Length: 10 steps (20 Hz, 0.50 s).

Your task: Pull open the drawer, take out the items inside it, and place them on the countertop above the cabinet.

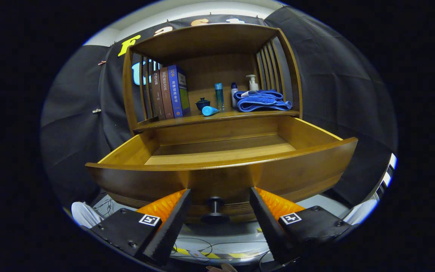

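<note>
The wooden drawer (221, 177) is pulled out toward me, and the part of its floor I can see is bare. Its dark round knob (215, 209) sits between my two fingers, which stand apart and do not touch it. My gripper (219, 206) is open, just in front of the drawer's front panel. On the countertop (187, 120) above the drawer lie a folded blue towel (261, 101), a light blue tube on its side (210, 110), a small dark blue lidded cup (202, 103), a tall teal bottle (219, 96), a white bottle with a dark cap (234, 94) and a pump bottle (252, 82).
Three upright books (169, 92) stand at the left of the countertop, against the slatted side of the wooden hutch (202, 39). Slats also close the right side. Below the drawer, cables and yellow-black tape (198, 254) lie on the pale floor.
</note>
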### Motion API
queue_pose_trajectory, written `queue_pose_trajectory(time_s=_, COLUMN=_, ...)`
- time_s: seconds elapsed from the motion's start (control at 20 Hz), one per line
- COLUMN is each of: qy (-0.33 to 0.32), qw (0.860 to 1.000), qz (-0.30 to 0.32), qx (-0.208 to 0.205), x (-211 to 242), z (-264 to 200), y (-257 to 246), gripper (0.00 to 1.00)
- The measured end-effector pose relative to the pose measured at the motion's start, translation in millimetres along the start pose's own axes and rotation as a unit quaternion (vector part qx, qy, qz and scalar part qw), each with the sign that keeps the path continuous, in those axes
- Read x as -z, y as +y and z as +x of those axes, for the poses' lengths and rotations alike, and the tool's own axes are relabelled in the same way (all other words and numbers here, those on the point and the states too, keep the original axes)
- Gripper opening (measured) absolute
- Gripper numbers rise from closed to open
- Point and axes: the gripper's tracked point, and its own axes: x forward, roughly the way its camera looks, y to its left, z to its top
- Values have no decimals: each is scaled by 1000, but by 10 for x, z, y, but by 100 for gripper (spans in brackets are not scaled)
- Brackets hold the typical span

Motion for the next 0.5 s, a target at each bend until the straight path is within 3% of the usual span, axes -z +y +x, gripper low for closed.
queue_pose_trajectory(time_s=0.5, qy=-3, qw=1000, qz=-9, qx=-1, x=-202, z=422, y=11, gripper=99)
